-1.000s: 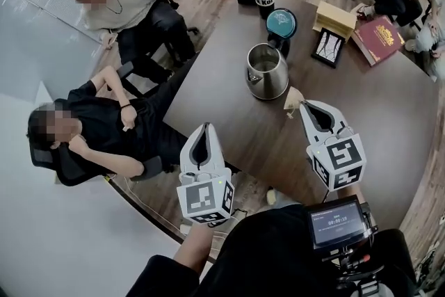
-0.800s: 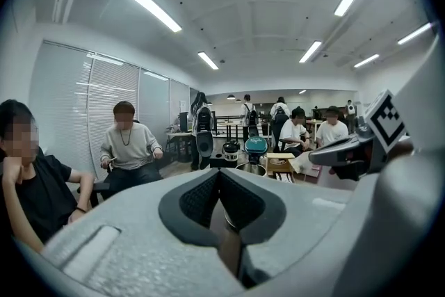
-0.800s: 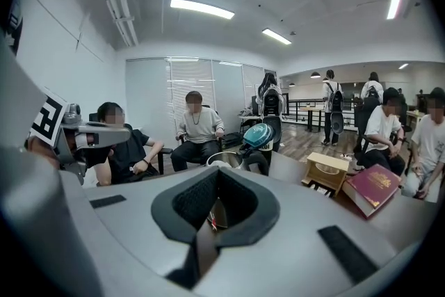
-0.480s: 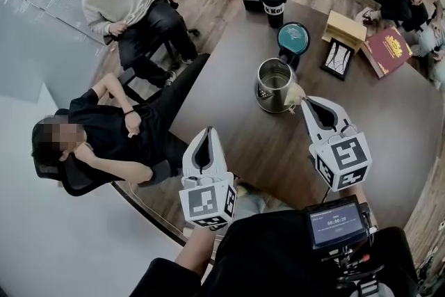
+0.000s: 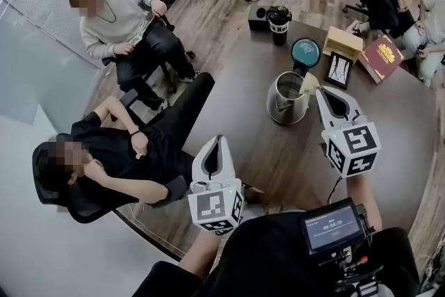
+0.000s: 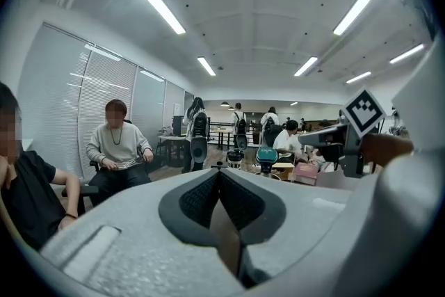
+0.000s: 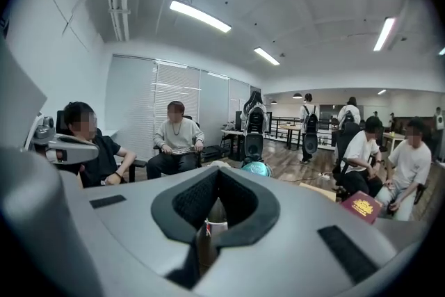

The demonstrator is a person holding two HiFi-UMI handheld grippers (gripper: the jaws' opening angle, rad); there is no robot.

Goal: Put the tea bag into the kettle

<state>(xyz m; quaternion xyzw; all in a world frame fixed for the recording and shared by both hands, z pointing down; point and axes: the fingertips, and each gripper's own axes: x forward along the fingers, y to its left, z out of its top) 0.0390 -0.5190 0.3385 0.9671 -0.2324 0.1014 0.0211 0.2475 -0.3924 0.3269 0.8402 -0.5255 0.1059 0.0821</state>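
An open steel kettle (image 5: 287, 98) stands on the dark table (image 5: 278, 156) in the head view. A pale tea bag (image 5: 308, 85) hangs over the kettle's right rim, pinched at the tip of my right gripper (image 5: 321, 91). In the right gripper view the jaws of my right gripper (image 7: 217, 174) are shut on the bag, and its white and red tag (image 7: 208, 226) shows between them. My left gripper (image 5: 215, 139) hovers over the table's near left edge, well short of the kettle. The left gripper (image 6: 220, 174) is shut with nothing in it.
Behind the kettle sit a teal round lid (image 5: 305, 52), a black mug (image 5: 279, 15), a small framed picture (image 5: 338, 69), a tan box (image 5: 342, 42) and a red book (image 5: 379, 50). Two people sit on chairs (image 5: 76, 198) left of the table. More people sit at the far right.
My right gripper has carried the tea bag forward from beside the kettle to over its right rim. The left gripper stays low at the table's near edge.
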